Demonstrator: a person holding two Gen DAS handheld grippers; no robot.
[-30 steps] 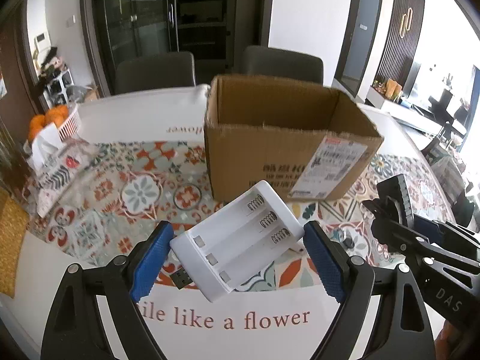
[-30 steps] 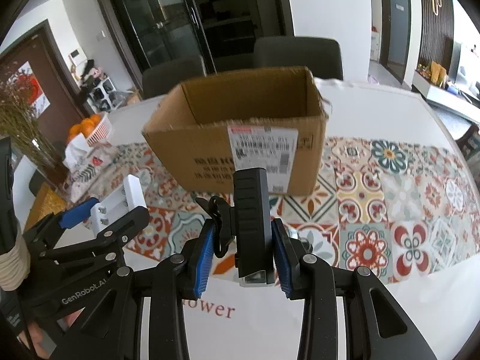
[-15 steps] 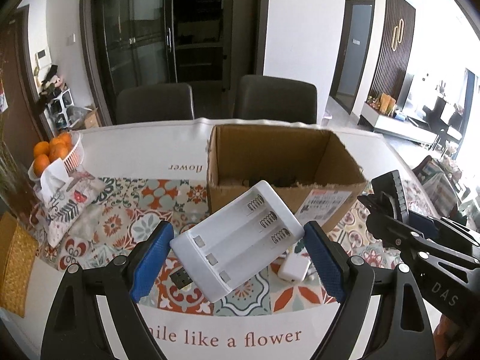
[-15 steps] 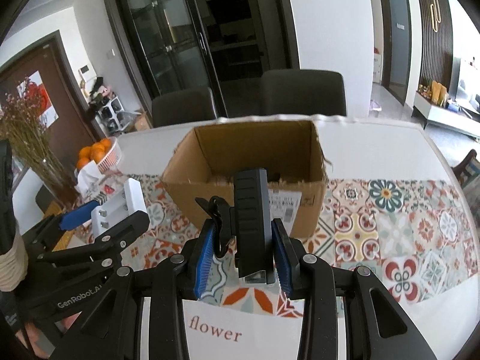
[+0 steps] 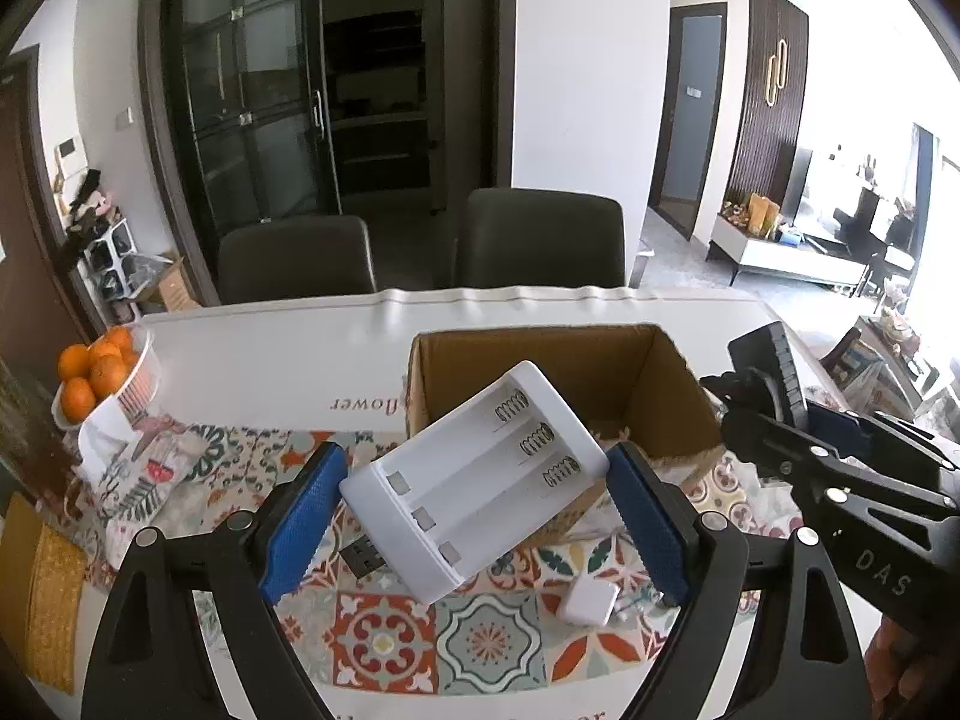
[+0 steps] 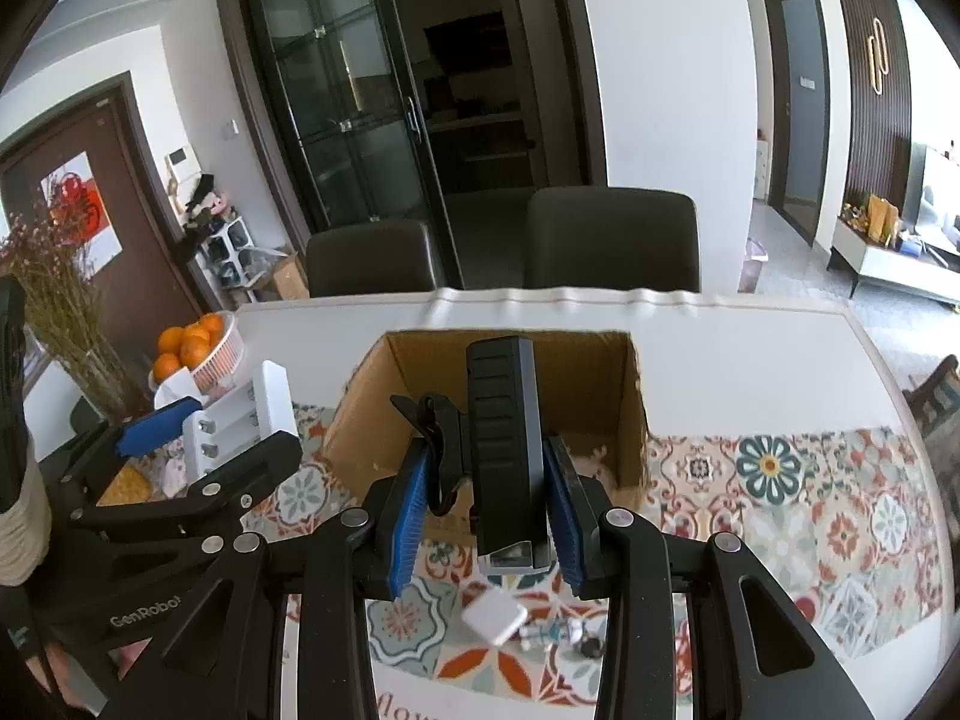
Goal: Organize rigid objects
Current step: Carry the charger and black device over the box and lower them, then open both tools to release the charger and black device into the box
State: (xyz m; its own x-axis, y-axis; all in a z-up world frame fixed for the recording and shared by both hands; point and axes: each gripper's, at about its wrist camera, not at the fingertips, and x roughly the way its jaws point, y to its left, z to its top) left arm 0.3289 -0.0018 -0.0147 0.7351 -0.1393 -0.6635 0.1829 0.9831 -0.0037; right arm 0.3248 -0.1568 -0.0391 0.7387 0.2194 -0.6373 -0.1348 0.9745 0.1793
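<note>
Two hand-held grippers are up over the tabletop (image 5: 252, 354), each with something clamped between its blue pads. Nearest in the left wrist view, the left hand-held gripper (image 5: 474, 510) stands wide and grips a white charger (image 5: 474, 480) by its ends, slots up and skewed across the jaws, a black USB plug (image 5: 363, 555) sticking out beneath it. In the right wrist view the right hand-held gripper (image 6: 486, 510) is drawn in narrow on a black device (image 6: 501, 444) held upright, a black clip at its left side. Below both, on the patterned cloth (image 6: 780, 480), lie a small white adapter (image 6: 493, 615) and, just beside it, a tangle of small parts too blurred to name. Beyond stands an open box (image 6: 600, 360), with both held things in front of its near wall. Farther left is a bowl of oranges (image 5: 90, 378), and past the far edge two dark chairs (image 6: 612, 234).
</note>
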